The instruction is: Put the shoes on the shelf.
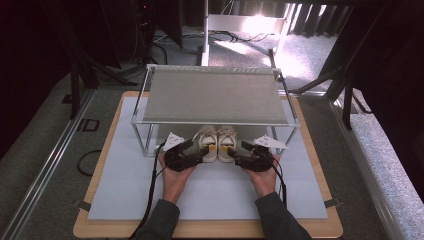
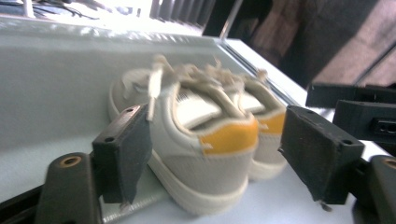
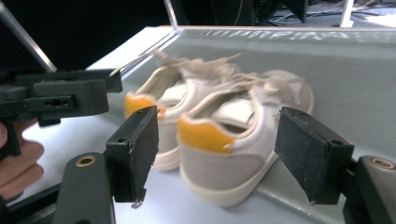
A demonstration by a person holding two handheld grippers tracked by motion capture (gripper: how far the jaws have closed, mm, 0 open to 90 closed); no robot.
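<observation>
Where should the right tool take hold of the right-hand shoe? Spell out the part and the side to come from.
Grip the heel of the right-hand shoe, just below its yellow tab, coming from the person's side. The heel faces the open right tool, stands upright and is narrow enough to sit between the pads; the rack above rules out a top approach.

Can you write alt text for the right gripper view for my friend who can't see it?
A pair of small white shoes with yellow heel patches stands side by side, heels toward the camera. The right gripper is open, its black jaws on either side of the nearer shoe without touching it. The left gripper hovers at the left.
</observation>
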